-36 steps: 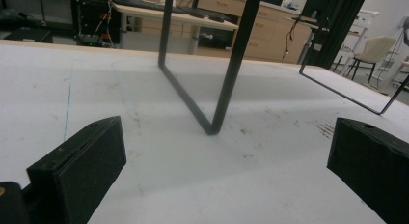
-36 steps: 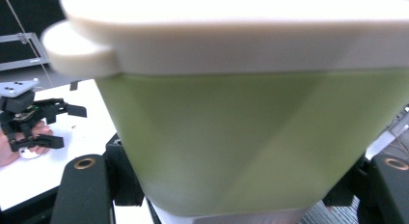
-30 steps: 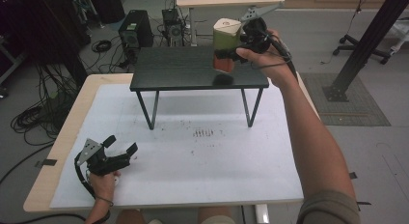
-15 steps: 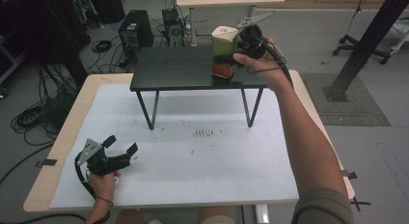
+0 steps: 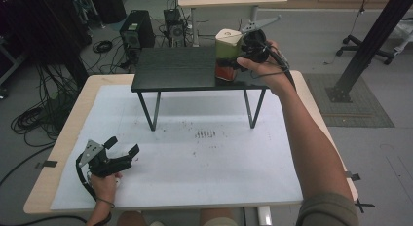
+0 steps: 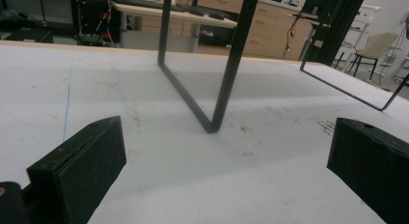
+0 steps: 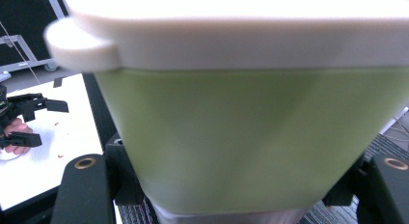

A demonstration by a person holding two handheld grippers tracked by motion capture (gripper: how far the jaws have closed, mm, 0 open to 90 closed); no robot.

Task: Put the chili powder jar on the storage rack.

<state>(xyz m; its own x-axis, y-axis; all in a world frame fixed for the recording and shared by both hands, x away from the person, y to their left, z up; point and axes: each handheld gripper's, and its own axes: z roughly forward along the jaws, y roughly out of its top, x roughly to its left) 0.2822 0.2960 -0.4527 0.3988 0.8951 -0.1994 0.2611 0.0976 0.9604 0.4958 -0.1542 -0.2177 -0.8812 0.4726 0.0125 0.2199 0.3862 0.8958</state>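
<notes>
Right tool grips a green container with a white lid — its jaws sit on either side of the green body, seen close in the right gripper view. The container has a red-orange band near its base and stands at the right end of a small black raised shelf; whether its base touches the shelf top cannot be told. The shelf rests on thin black legs on the worktop, which is covered with a white sheet marked by small dark specks near the middle. The person's right arm reaches across the worktop's right side to the shelf.

Left tool lies low at the near-left of the worktop, held in the left hand, jaws spread wide with nothing between them — in the left gripper view they frame bare white sheet and the shelf leg. It also shows small at the left edge of the right gripper view.
</notes>
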